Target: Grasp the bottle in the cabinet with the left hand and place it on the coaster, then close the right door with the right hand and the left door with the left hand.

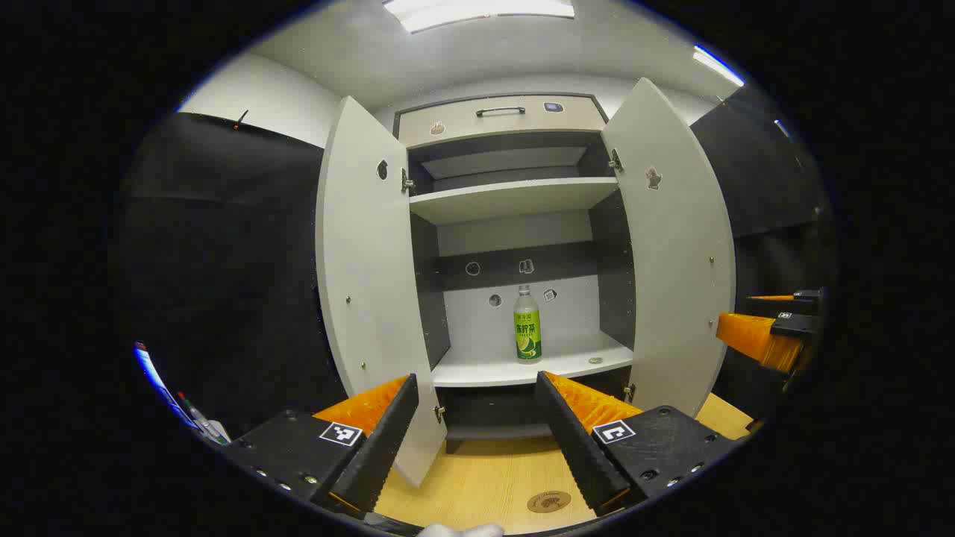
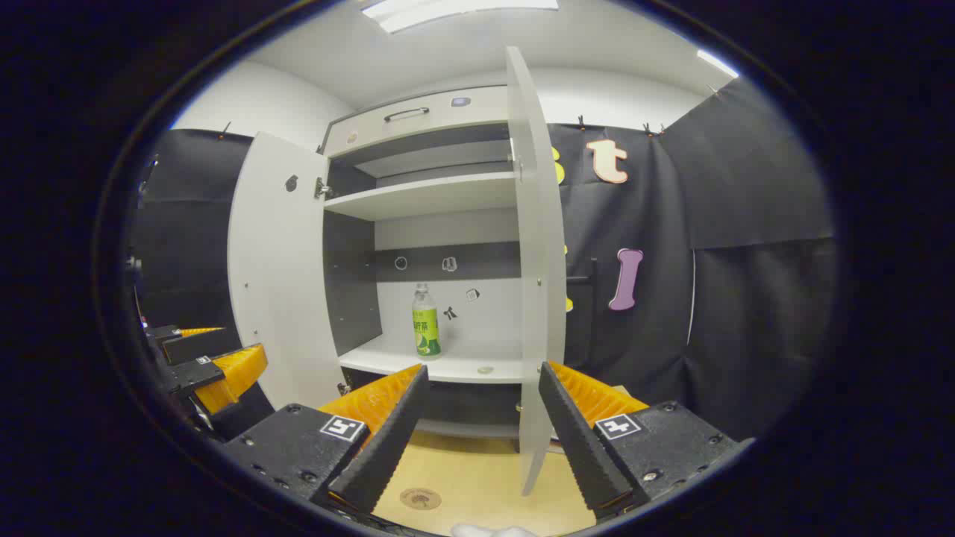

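Bottle (image 1: 527,324): we see it upright on the lower shelf (image 1: 522,367) of the cabinet (image 1: 515,224), long axis vertical, cap up; just right of centre in the left gripper view, left of centre in the right gripper view (image 2: 425,321).
Label: faces us; print too small to make out.
Left gripper (image 1: 477,440): at the bottom of its own view, jaws wide apart, nothing between them; well short of the bottle. We also find it at the lower left edge of the right gripper view (image 2: 213,362), cut off by the rim.
Right gripper (image 2: 481,440): bottom of its own view, jaws spread wide, empty. In the left gripper view it sits at the right edge (image 1: 776,328), partly cut off.
Left door (image 1: 369,298): swung open, left of centre.
Right door (image 1: 675,261): open; in the right gripper view we see it nearly edge-on (image 2: 537,283), centre frame.
Coaster (image 1: 548,501): flat on the wooden table (image 1: 477,477), bottom centre, between the finger tips; its pattern is blurred.
Small round thing (image 1: 595,360): on the shelf right of the bottle; we cannot tell what it is.
Drawer (image 1: 500,115): top of cabinet, with handle.
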{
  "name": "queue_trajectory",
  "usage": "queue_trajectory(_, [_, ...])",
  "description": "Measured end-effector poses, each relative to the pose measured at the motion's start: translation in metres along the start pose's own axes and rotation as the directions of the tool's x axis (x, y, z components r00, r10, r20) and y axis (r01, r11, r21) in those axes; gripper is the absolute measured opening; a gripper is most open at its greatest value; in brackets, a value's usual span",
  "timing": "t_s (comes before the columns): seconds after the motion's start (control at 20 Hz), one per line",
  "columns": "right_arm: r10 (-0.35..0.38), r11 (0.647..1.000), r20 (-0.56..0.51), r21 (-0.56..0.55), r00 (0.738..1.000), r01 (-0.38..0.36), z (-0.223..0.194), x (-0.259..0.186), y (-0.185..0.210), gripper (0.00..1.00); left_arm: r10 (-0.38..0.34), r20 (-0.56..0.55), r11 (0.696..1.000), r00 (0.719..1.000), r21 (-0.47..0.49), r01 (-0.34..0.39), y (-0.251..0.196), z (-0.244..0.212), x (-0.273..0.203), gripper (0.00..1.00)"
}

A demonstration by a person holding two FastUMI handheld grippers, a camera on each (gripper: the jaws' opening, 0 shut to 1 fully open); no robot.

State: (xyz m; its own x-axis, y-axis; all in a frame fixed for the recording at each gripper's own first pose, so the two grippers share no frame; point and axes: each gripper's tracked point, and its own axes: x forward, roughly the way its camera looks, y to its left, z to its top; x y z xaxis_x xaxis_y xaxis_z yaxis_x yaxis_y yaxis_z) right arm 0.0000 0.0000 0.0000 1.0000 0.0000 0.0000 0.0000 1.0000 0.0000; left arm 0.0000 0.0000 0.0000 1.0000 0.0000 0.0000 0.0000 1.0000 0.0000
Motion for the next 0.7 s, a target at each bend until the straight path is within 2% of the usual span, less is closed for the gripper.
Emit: queue_trajectory(0.7, [0.001, 1.000, -0.020, 0.002, 1.000, -0.001, -0.0047, 0.0047, -0.0015, 0.98, 0.001, 0.002, 1.000, 1.000, 0.001, -0.001, 0.0013, 0.0024, 0.0076, 0.96])
